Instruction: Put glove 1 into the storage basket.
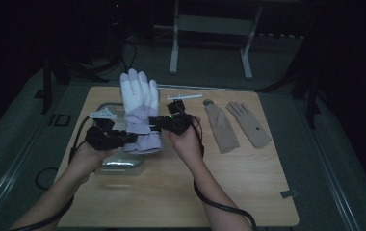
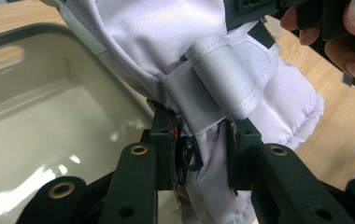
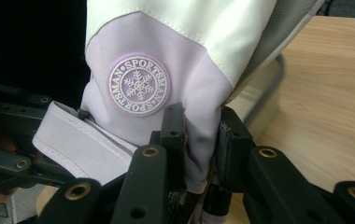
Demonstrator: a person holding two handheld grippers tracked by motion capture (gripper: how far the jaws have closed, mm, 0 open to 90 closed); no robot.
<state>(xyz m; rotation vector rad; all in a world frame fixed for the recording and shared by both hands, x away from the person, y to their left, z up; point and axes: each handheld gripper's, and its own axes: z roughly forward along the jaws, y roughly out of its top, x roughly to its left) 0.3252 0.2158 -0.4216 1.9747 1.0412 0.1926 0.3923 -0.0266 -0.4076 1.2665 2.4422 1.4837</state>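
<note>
1. Nearest the camera, a person's forearms rise from the bottom edge, and the left hand-held gripper (image 1: 123,138) is clamped on the cuff of a white-and-lilac ski glove (image 1: 140,113).
2. The right hand-held gripper (image 1: 156,123) pinches the same cuff from the opposite side, so the ski glove is held upright, fingers up, over a shallow tray (image 1: 105,107) on the desk (image 1: 171,192).
3. The step appears to be presenting or positioning the glove; next likely calls for lowering it evenly into the tray, both grips steady.
4. Farther right, two tan gloves (image 1: 236,124) lie flat.
</note>
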